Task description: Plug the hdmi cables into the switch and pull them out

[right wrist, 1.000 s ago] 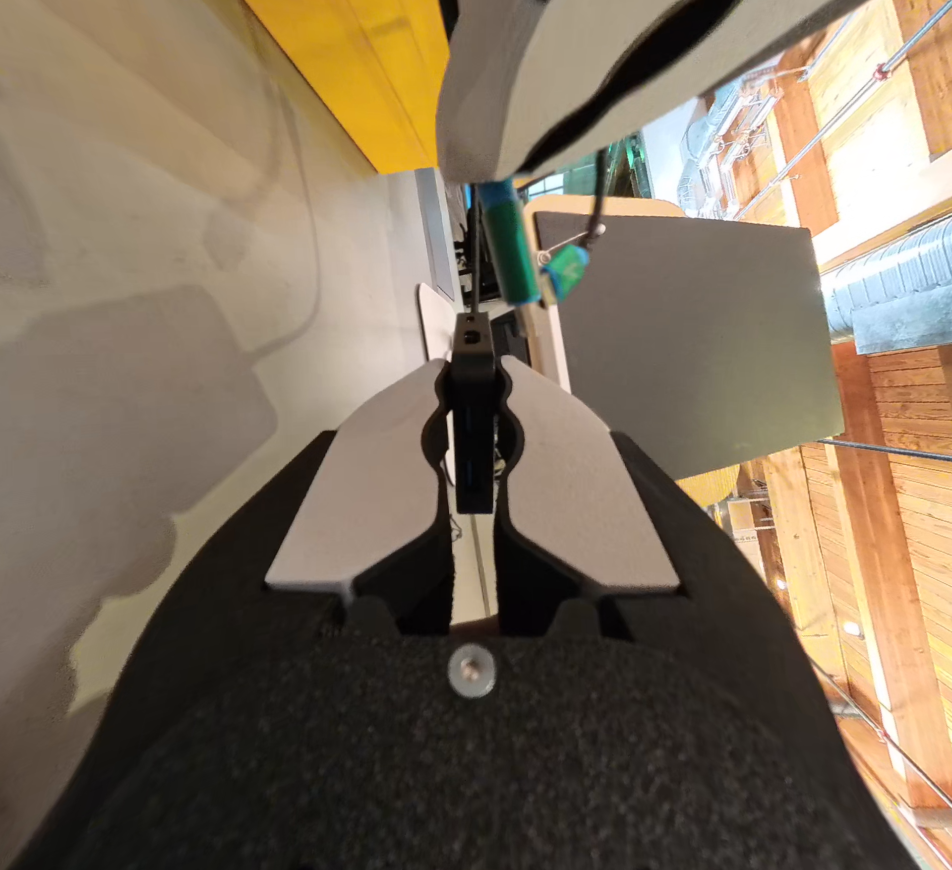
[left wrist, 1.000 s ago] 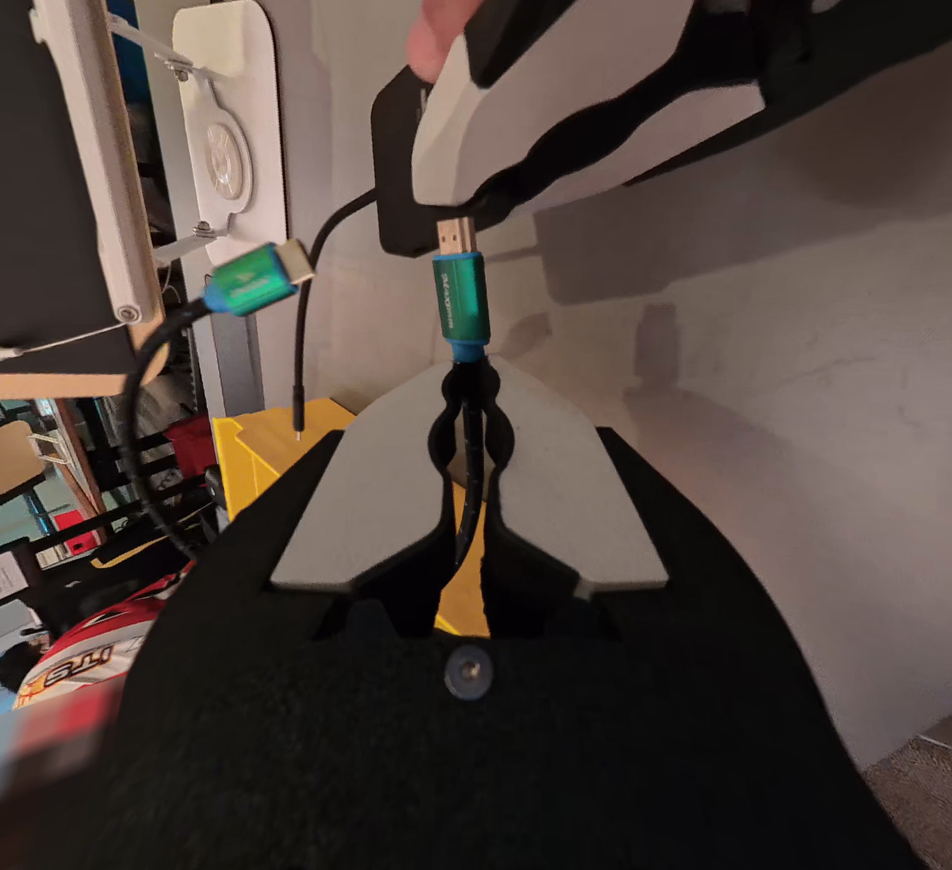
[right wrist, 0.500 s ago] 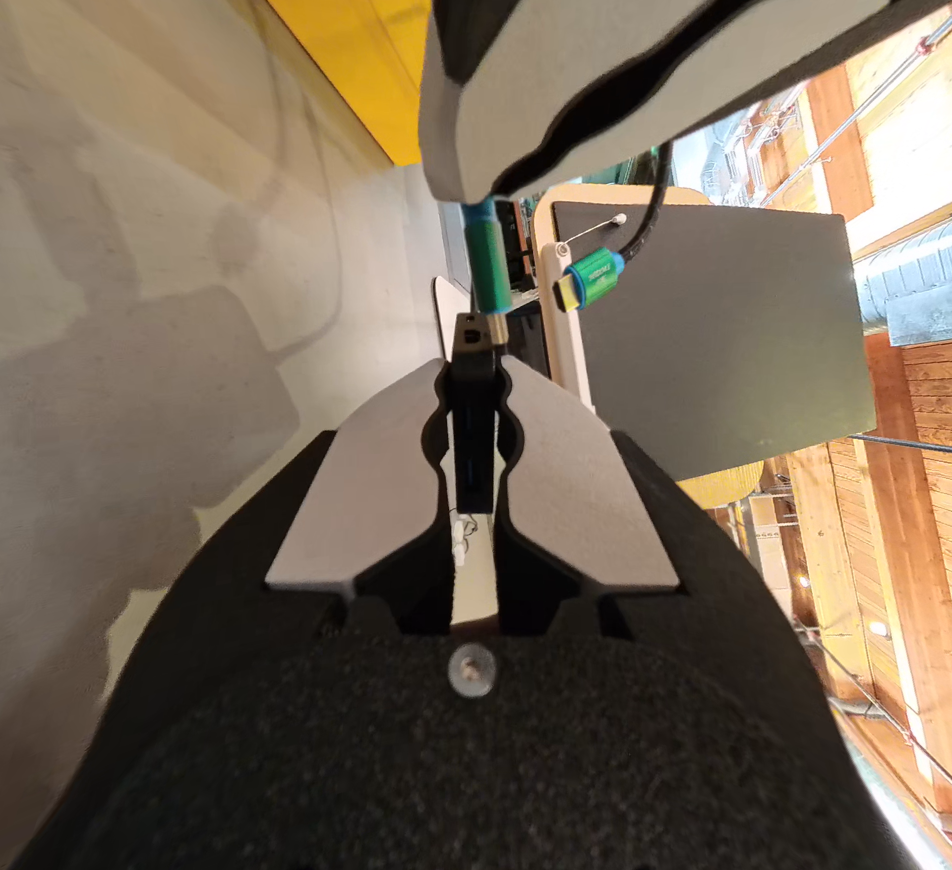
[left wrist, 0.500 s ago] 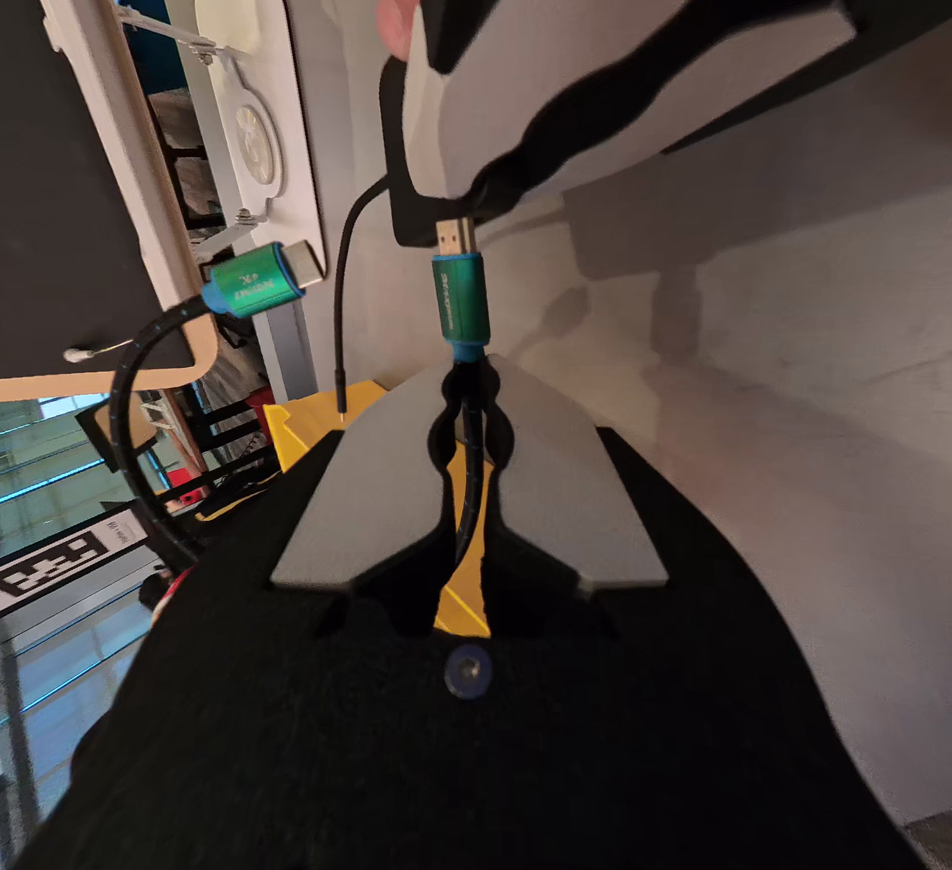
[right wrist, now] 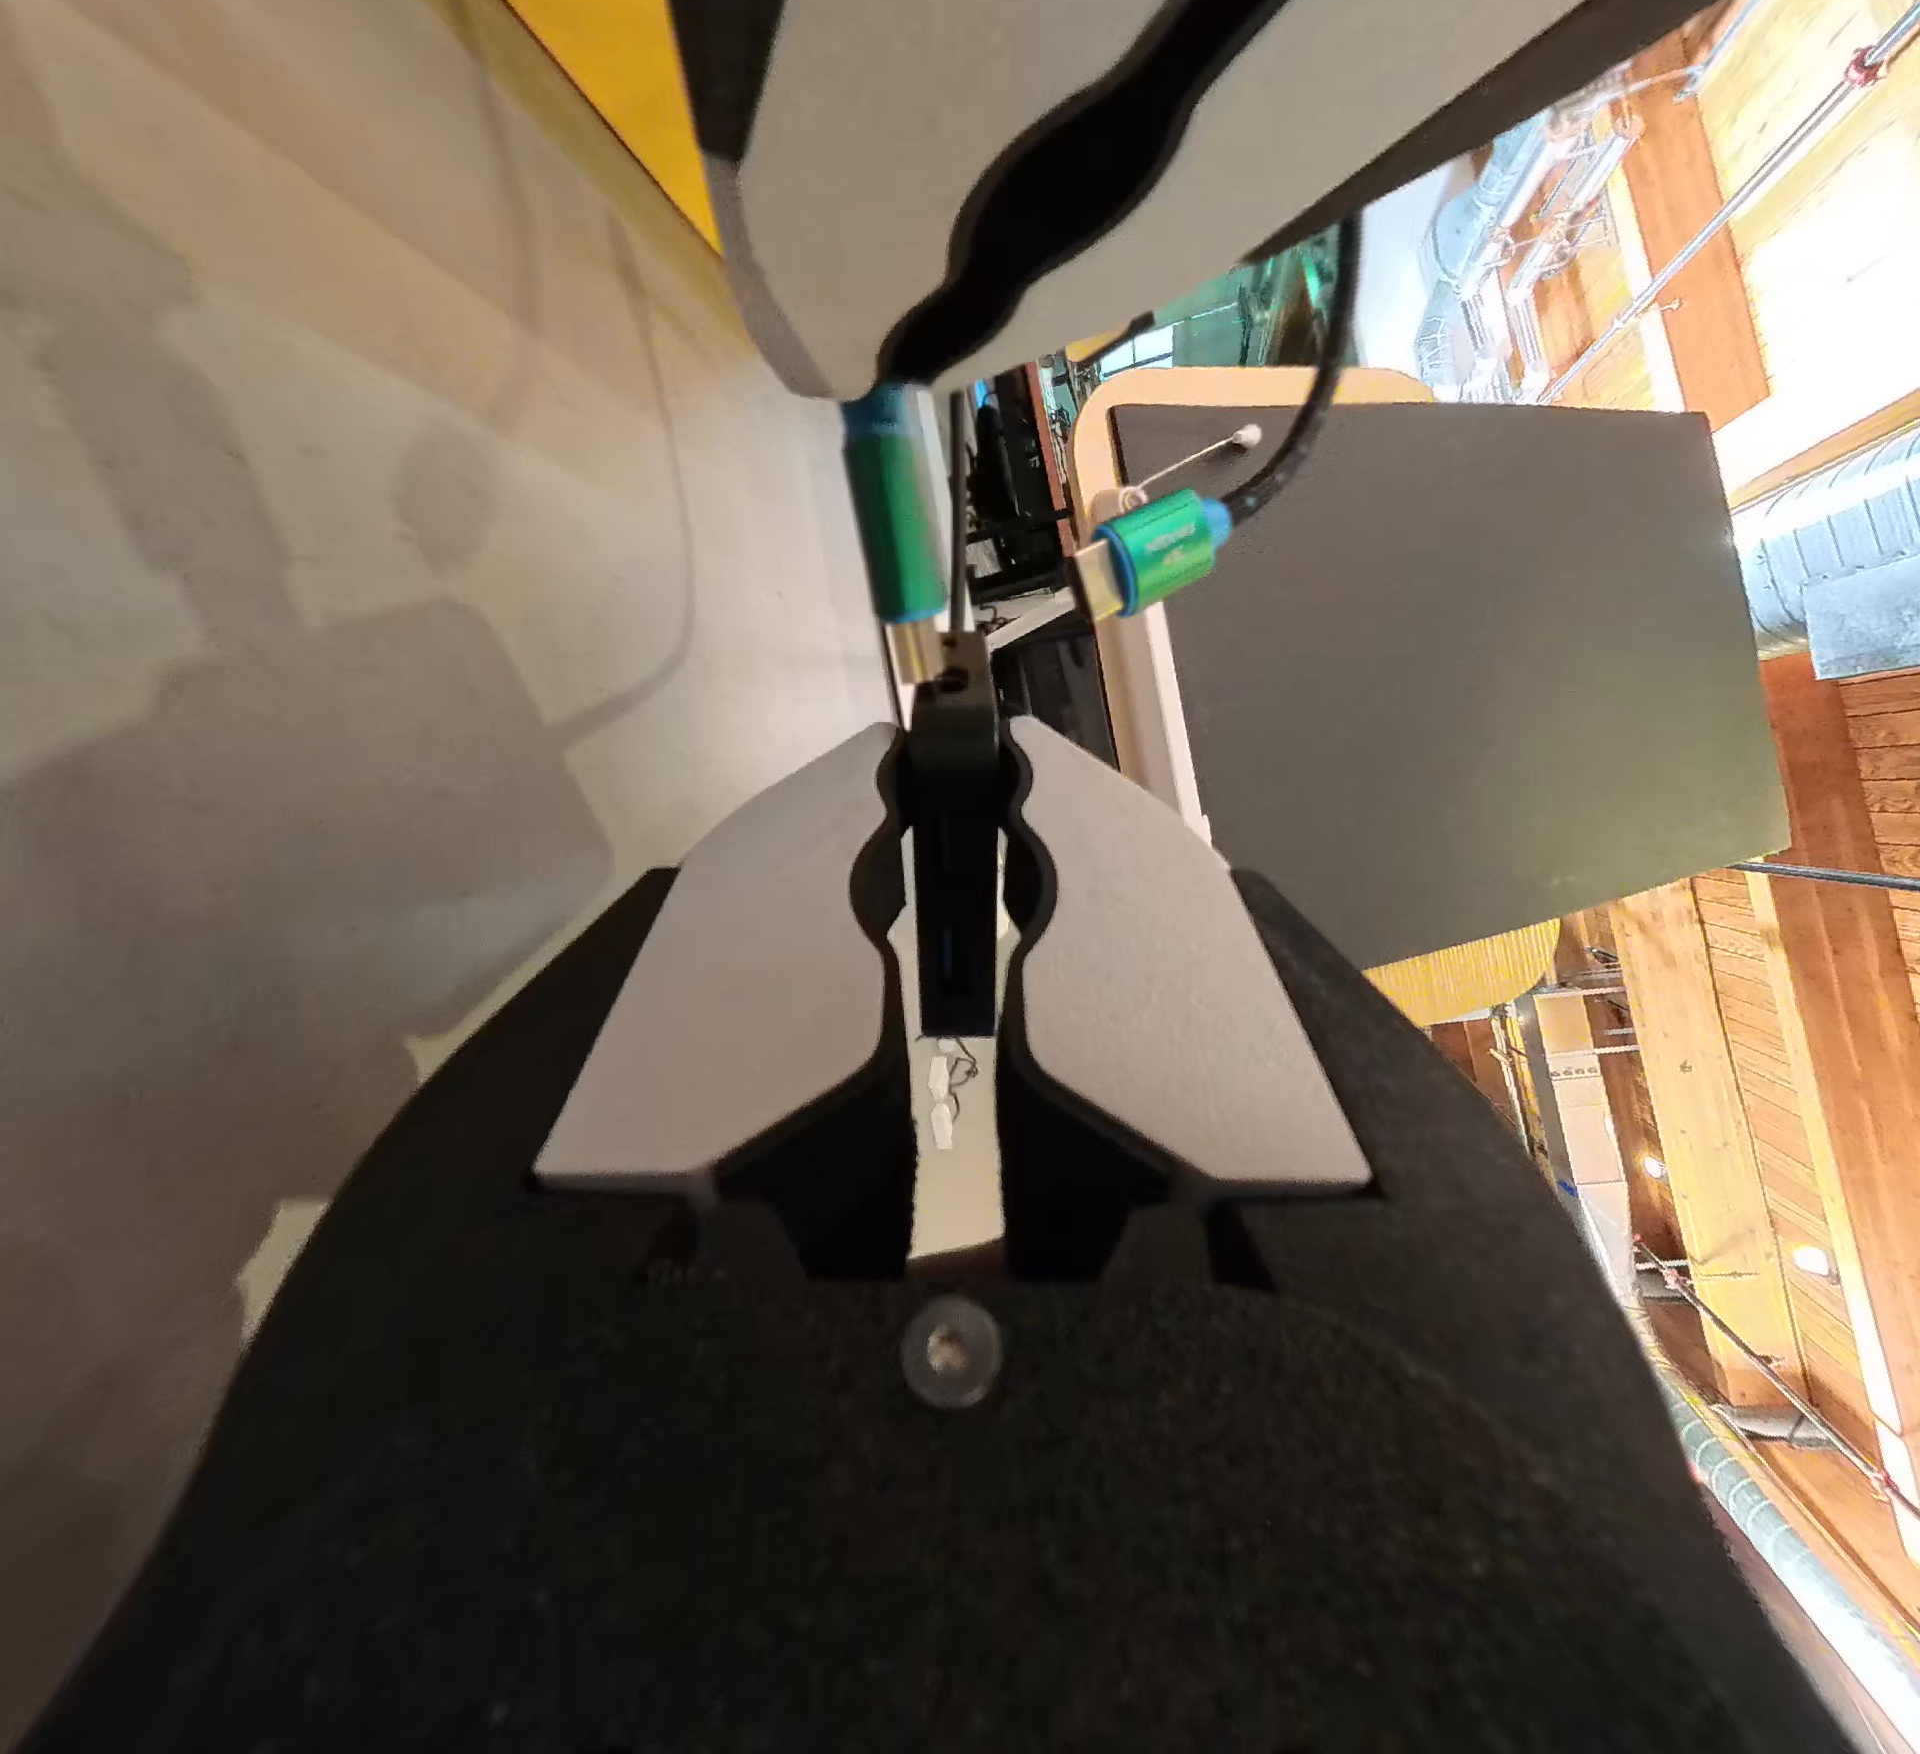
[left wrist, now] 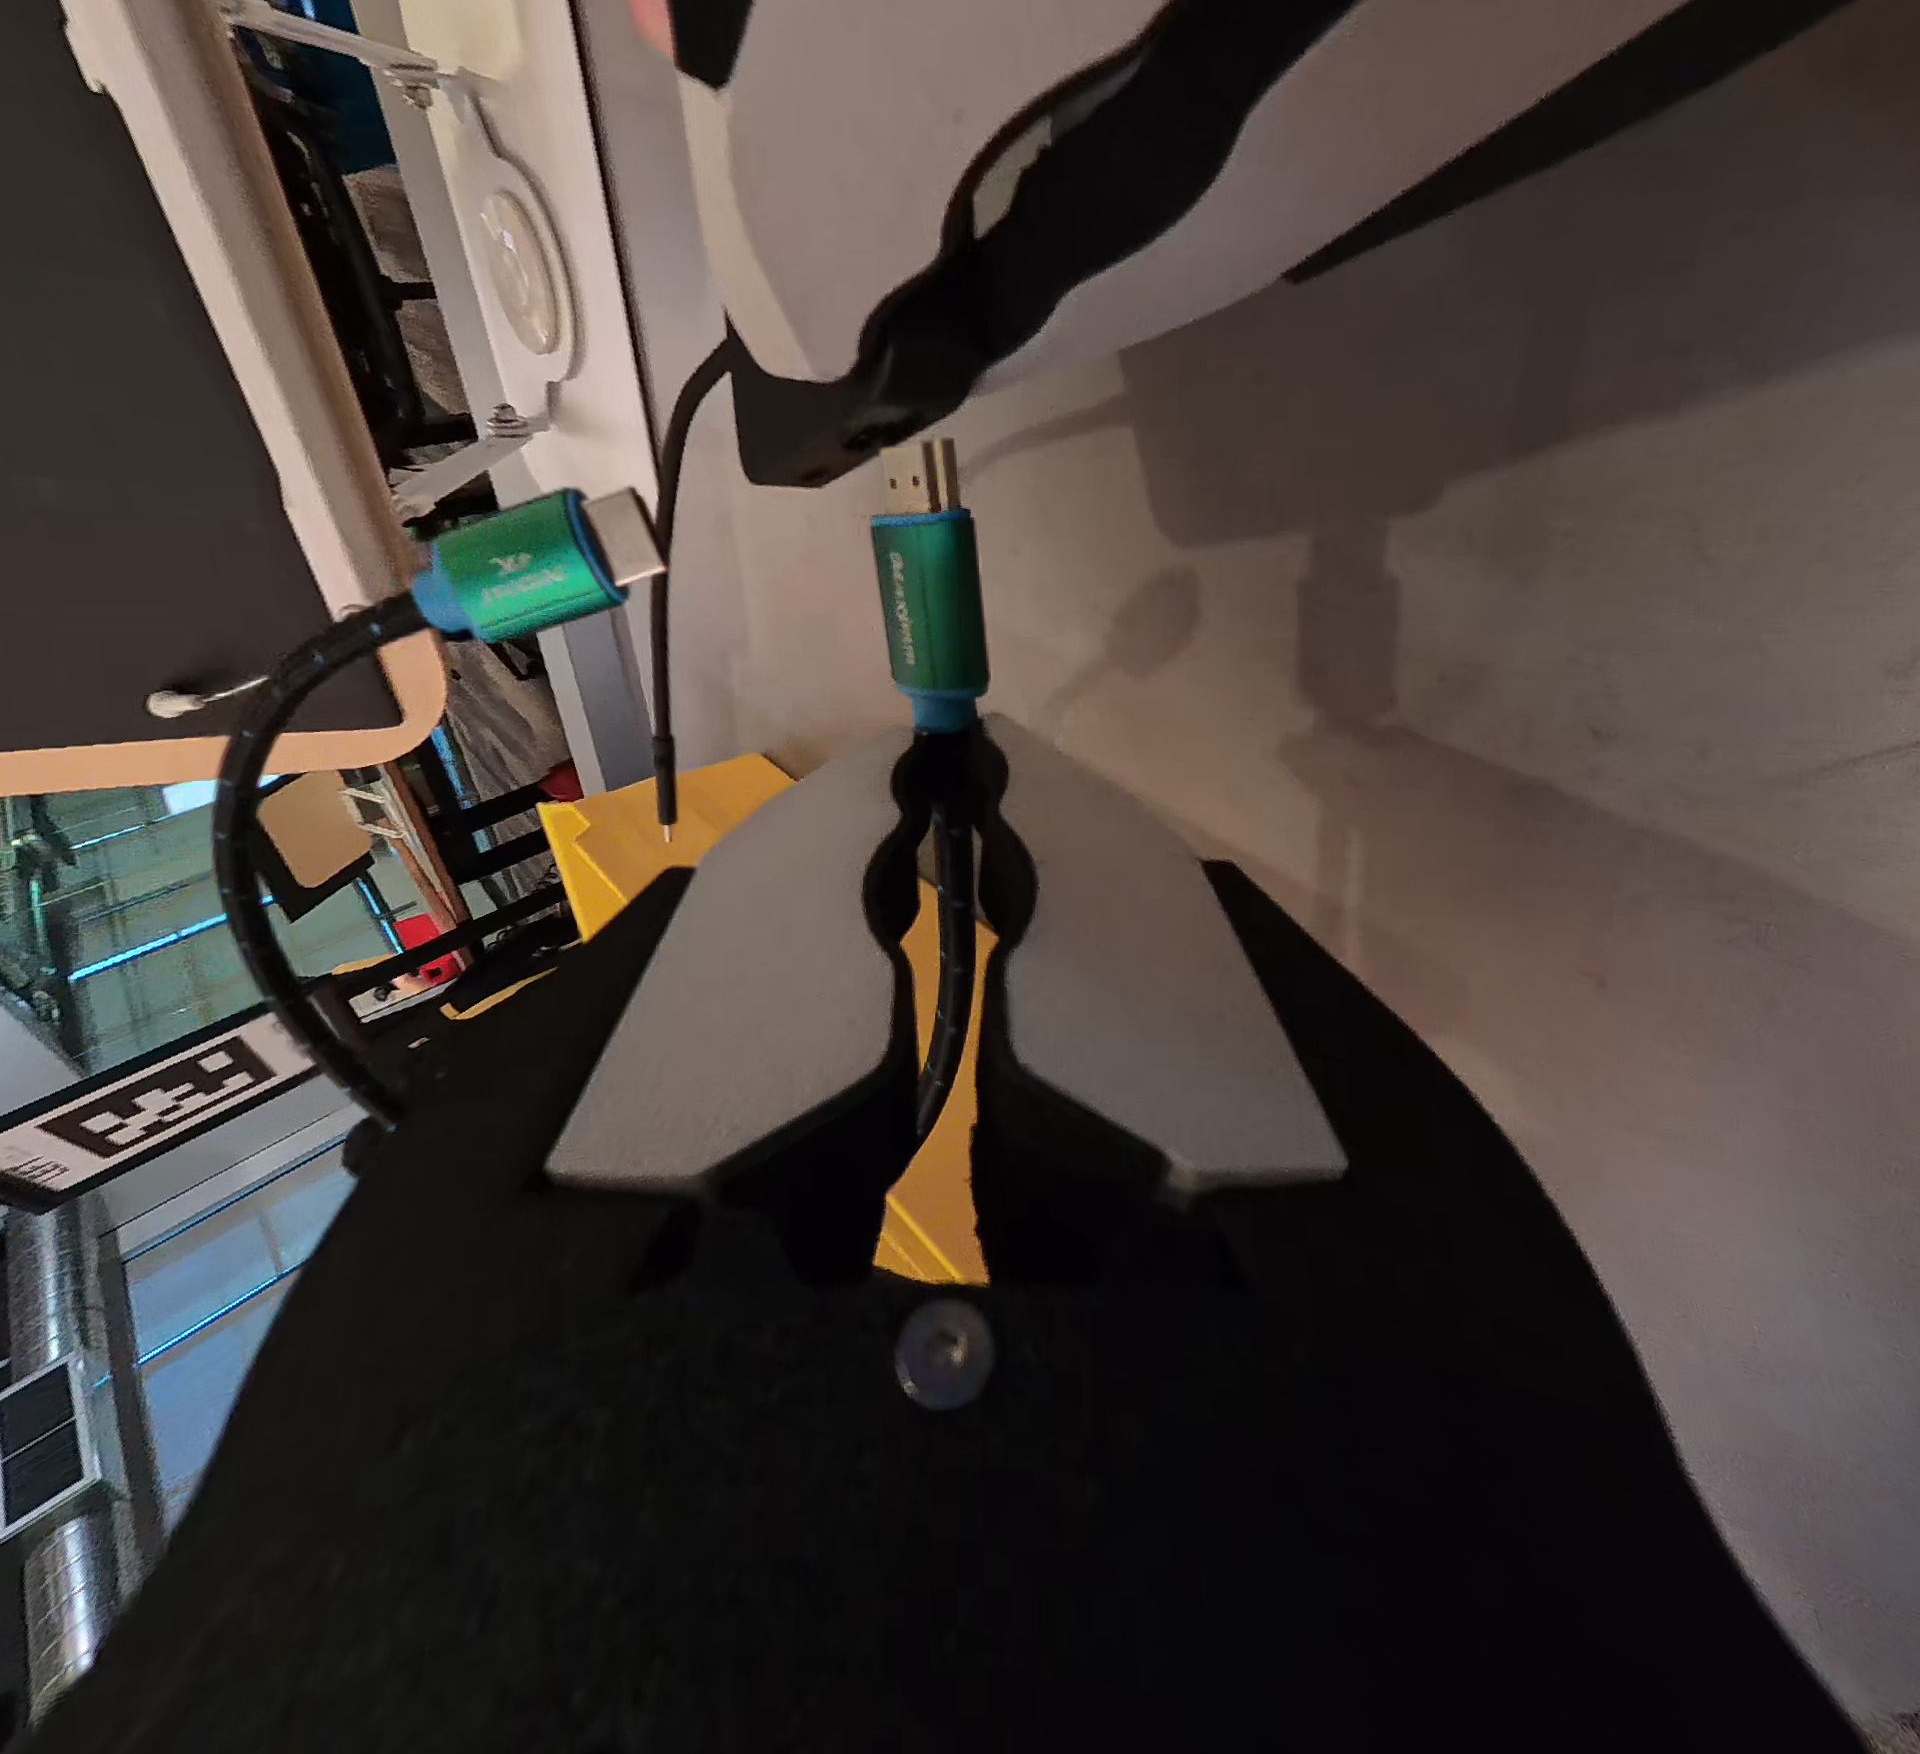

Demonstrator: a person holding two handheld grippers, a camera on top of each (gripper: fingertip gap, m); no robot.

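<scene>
My left gripper [left wrist: 940, 733] is shut on the black braided HDMI cable [left wrist: 951, 925], just behind its green plug [left wrist: 928, 624]. The plug's metal tip [left wrist: 920, 478] is bare and stands beside the corner of the black switch [left wrist: 810, 447], apart from any port. My right gripper [right wrist: 951, 738] is shut on the switch [right wrist: 951, 852], edge-on between its pads. In the right wrist view the green plug [right wrist: 894, 520] comes down from the left gripper [right wrist: 883, 374], its tip beside the switch's end. The cable's other green plug [left wrist: 520, 577] hangs free at the left.
A thin black lead [left wrist: 665, 613] dangles from the switch. A pale surface [left wrist: 1558, 665] lies close on the right, a yellow block [left wrist: 665, 831] behind the fingers. A dark board with a wooden edge [right wrist: 1455, 665] and a white bracket plate [left wrist: 509, 146] stand nearby. Spacing between my two grippers at the tips: around 6 cm.
The plug tip, which sat against the switch under the right gripper, now stands fully bare beside the switch's corner. Both grippers have turned a little and stayed shut.
</scene>
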